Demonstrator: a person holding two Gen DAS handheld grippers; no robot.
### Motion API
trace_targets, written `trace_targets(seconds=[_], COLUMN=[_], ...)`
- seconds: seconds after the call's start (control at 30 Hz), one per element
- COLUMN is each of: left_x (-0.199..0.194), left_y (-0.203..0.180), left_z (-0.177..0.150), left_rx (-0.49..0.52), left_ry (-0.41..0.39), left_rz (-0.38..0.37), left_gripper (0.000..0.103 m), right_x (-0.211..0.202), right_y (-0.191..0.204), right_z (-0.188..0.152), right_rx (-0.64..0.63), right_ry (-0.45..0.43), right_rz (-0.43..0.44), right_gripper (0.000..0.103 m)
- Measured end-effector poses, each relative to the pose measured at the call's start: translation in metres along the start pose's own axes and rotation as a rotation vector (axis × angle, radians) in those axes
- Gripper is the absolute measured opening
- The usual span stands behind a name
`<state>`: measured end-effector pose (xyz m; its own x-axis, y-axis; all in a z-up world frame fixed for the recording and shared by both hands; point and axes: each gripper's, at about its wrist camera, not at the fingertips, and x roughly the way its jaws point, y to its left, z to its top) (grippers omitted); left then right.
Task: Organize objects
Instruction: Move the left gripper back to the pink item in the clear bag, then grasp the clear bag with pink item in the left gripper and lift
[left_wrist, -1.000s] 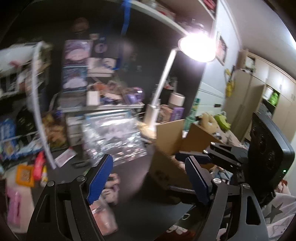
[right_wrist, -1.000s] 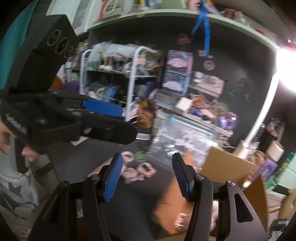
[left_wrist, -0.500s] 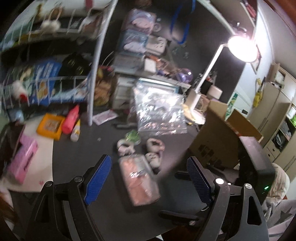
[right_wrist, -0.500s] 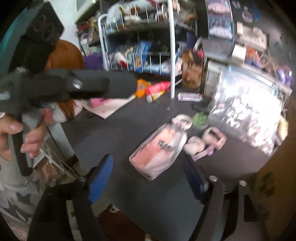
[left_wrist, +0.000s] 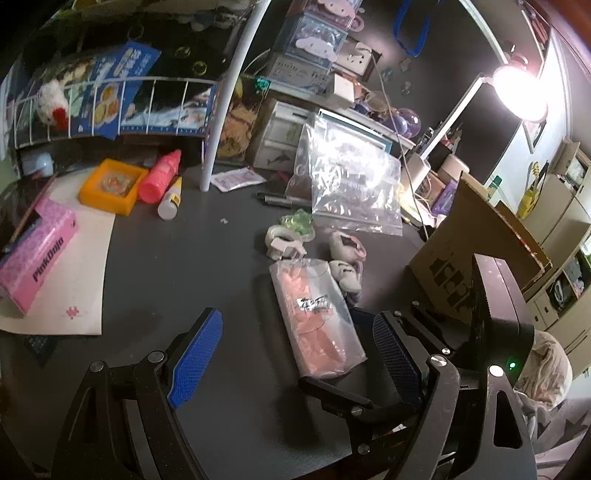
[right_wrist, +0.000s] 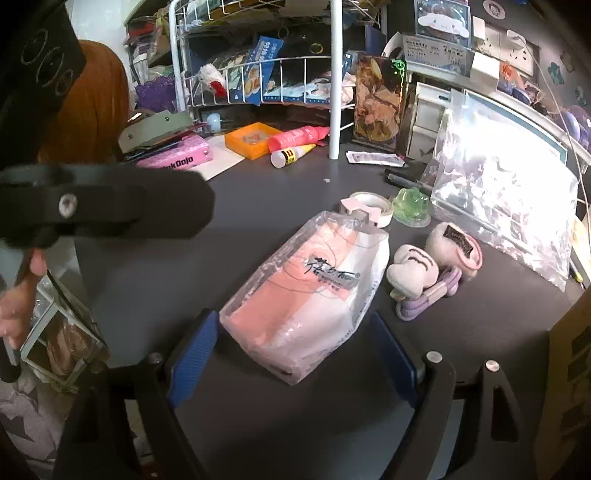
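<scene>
A clear bag of pink items (right_wrist: 314, 295) lies on the dark table (right_wrist: 258, 206); it also shows in the left wrist view (left_wrist: 316, 317). My right gripper (right_wrist: 291, 354) is open, its blue pads on either side of the bag's near end, not touching it. My left gripper (left_wrist: 295, 358) is open and empty, above the table just left of the bag. Two small plush toys on a purple cord (right_wrist: 432, 273), a tape roll (right_wrist: 369, 210) and a green jelly piece (right_wrist: 410, 206) lie just beyond the bag.
A large clear zip bag (right_wrist: 506, 206) leans at the back right. An open cardboard box (left_wrist: 476, 254) stands at the right. A pink tissue box (left_wrist: 37, 254), orange tray (left_wrist: 110, 184), pink bottle (left_wrist: 160, 177) and white wire rack post (right_wrist: 336, 77) are at the left and back.
Both grippers swung from facing the shelves and box down toward the table. The pink bag now sits between the right gripper's pads. Both stayed open.
</scene>
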<state>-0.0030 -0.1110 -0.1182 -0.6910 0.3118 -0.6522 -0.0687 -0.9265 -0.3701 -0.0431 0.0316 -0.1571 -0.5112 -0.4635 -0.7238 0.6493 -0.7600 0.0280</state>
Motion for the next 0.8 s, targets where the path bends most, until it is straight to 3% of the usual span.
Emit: trace_targets(seconds=[0.3, 0.67, 0.8], left_x=[0.009, 0.02, 0.023], left_y=[0.003, -0.001, -0.005], left_z=[-0.004, -0.01, -0.011], left_rx=[-0.009, -0.002, 0.002], left_ry=[0.026, 0.07, 0.081], left_rz=[-0.004, -0.011, -0.019], left_gripper=[0.082, 0.082, 0.082], right_x=[0.002, -0.004, -0.006], right_y=[0.004, 0.01, 0.009], right_z=[-0.001, -0.003, -0.004], right_rx=[-0.025, -0.051, -0.048], right_ry=[-0.015, -0.036, -0.042], right_rz=[-0.02, -0.017, -0.013], right_gripper=[0.079, 0.053, 0.05])
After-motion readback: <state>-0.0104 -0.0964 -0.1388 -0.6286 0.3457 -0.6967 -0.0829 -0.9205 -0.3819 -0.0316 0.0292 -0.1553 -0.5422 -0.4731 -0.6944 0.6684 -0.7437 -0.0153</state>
